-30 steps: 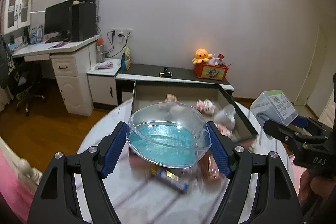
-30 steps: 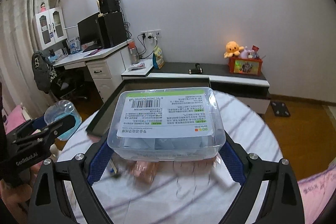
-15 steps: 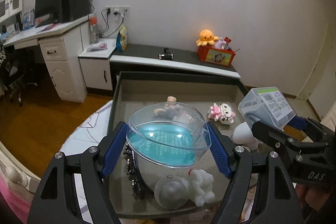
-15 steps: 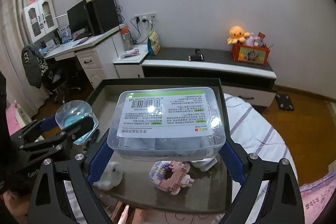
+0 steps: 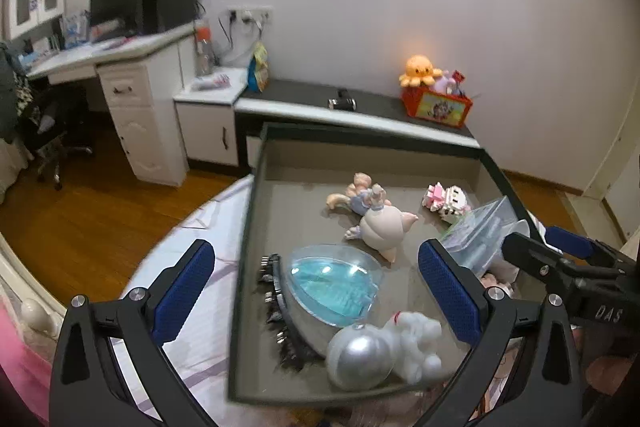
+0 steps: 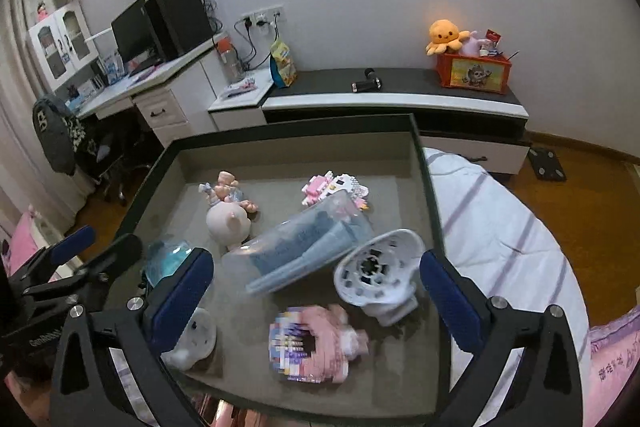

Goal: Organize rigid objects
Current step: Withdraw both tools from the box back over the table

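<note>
Two grippers are seen above a dark-rimmed tray (image 5: 246,227) with a grey floor, set on a white, striped cloth (image 6: 492,227). The left gripper (image 5: 316,291) is spread wide, its blue pads (image 5: 184,287) well apart and pressing on nothing; its jaws have just been opening. Between and below them a clear dome-shaped container (image 5: 334,285) with a turquoise inside is lying tilted on the tray floor, beside a black spiky strip (image 5: 276,311) (what it is cannot be told). Just in front of it a silvery ball (image 5: 358,359) and a white figurine (image 5: 416,343) are found, touching each other.

The right gripper (image 6: 316,297) is likewise spread, its jaws also just opened, with nothing pinched. A clear lidded plastic box (image 6: 304,247) with blue-grey contents is lying tilted and blurred in the tray, its upper end against a pink-and-white brick figure (image 6: 334,187) and its lower end close to a white perforated cup-like piece (image 6: 378,273). A pale round-bellied toy figure (image 6: 228,215) is placed further back on the left, and a blurred pink item (image 6: 316,345) near the front edge.

On the low black-topped cabinet (image 6: 400,83) behind, an orange plush octopus (image 6: 444,35) is seated on a red box (image 6: 474,73).
</note>
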